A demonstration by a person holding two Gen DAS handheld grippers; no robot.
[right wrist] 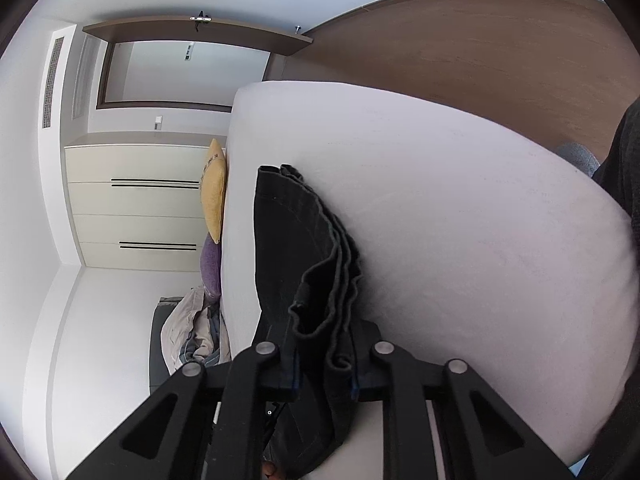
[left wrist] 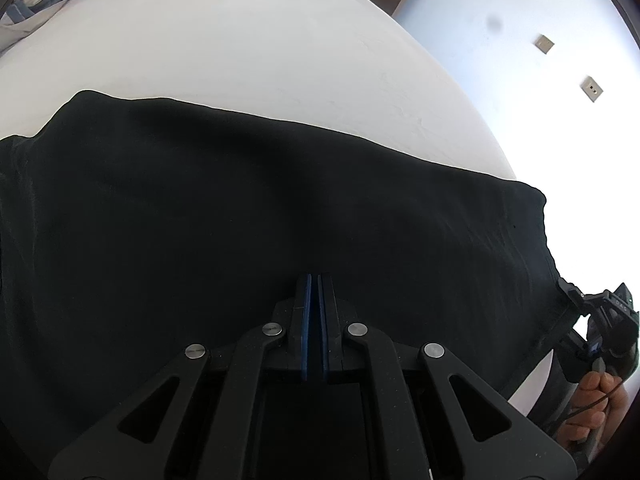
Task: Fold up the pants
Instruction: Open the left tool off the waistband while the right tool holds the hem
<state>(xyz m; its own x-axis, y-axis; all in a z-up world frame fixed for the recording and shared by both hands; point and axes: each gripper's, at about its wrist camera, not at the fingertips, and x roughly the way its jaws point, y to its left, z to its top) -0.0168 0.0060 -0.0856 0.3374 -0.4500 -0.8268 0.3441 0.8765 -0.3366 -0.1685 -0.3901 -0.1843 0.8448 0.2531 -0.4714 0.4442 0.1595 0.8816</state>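
Lying flat across the white bed (left wrist: 240, 40), the pants (left wrist: 240, 208) stretch as a dark band from 9 o'clock to 3 o'clock in the left wrist view, long axis running side to side and a little downhill toward the right. The left gripper (left wrist: 314, 280) hovers over the near edge of that band at about its middle, its blue pads pressed together with nothing between them, though whether the tips touch the cloth cannot be told. At 4 o'clock in the same view the right gripper (left wrist: 576, 300) sits at the ragged end of the fabric, a hand (left wrist: 592, 404) behind it. The right wrist view settles what it has: several stacked layers of dark hem pass between the jaws of the right gripper (right wrist: 324, 376), which are narrowed onto the bundle, so it grips that end. From there the cloth runs away toward 12 o'clock along the mattress. My reading is that the right hand, already on the end, is the one placed to carry it along the long axis toward the far end, while the left is nearer the middle, where a fold line would fall.
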